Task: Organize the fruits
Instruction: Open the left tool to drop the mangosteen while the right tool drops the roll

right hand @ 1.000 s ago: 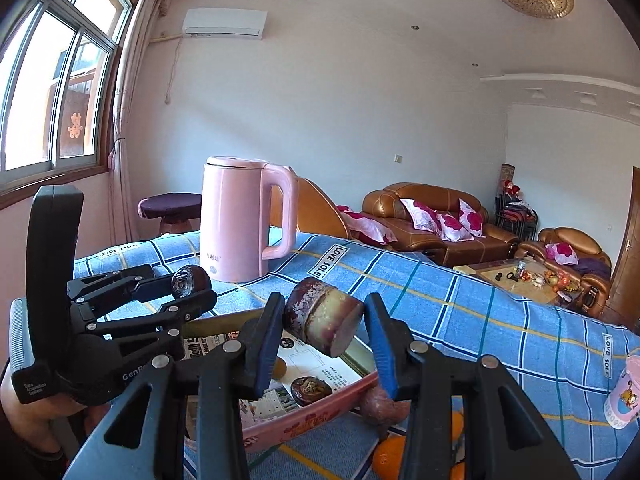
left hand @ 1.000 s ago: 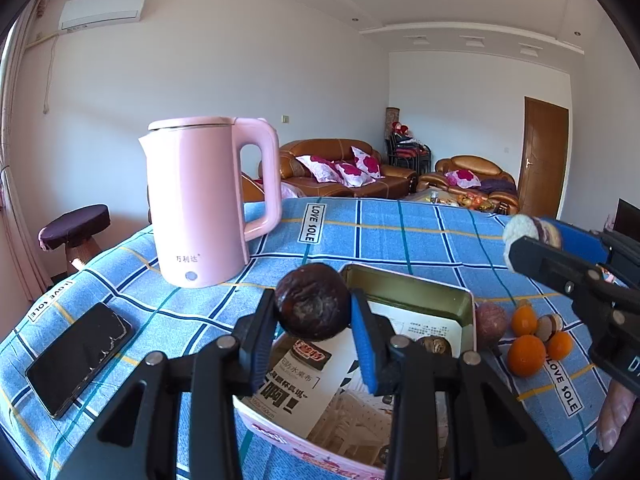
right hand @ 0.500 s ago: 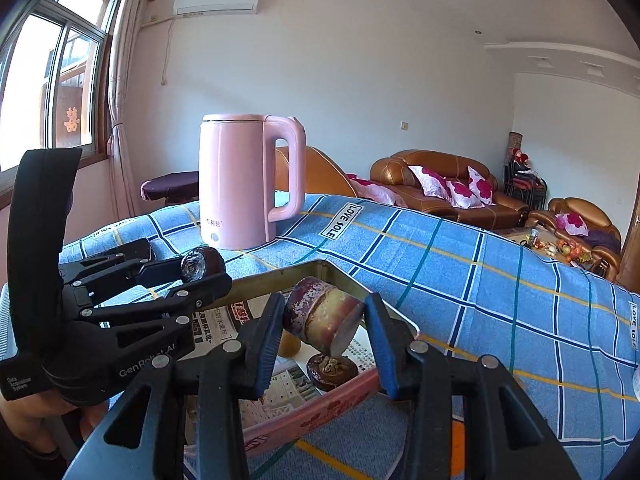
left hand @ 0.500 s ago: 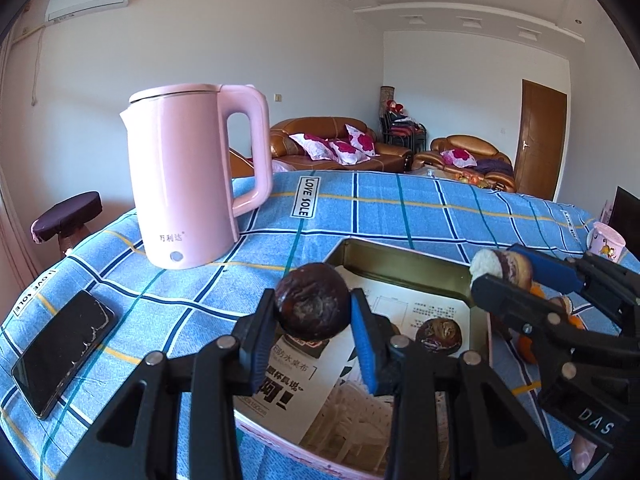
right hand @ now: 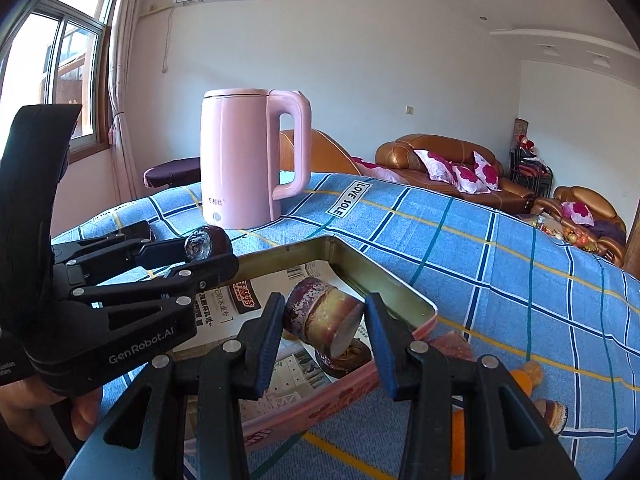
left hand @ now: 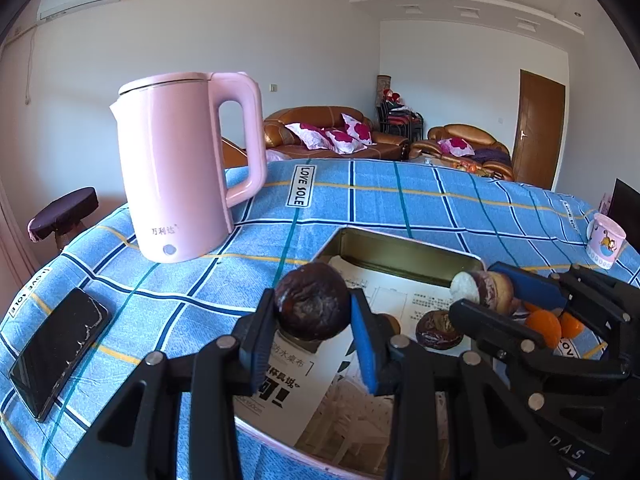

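Sunlit living room behind my cameras: brown leather sofas [left hand: 320, 128] against the far wall and a blue checked tablecloth [left hand: 400, 200] spread over the table I work on. On that cloth stands a pink kettle [left hand: 180, 168], with a dark phone [left hand: 56, 348] lying flat near the cloth's left edge in my left view and a small pink mug [left hand: 605, 241] far off to the right. Between my two tools sits an open tin box [left hand: 400, 246] lined with printed paper [left hand: 316, 376]. My left gripper [left hand: 314, 336] is clamped on a dark round fruit [left hand: 311, 301], held above the near left part of the box. My right gripper [right hand: 324, 330] pinches a cut fruit piece [right hand: 322, 317], purple-skinned with a pale cut face, tilted and held over the box's right side; I see the same piece from my left camera too. One dark fruit in the box [left hand: 438, 330] lies on the paper under that piece. Outside the box on the right, small oranges [left hand: 544, 324] rest on the cloth just beside its wall. Part of a hand [right hand: 24, 412] grips the left tool's handle.
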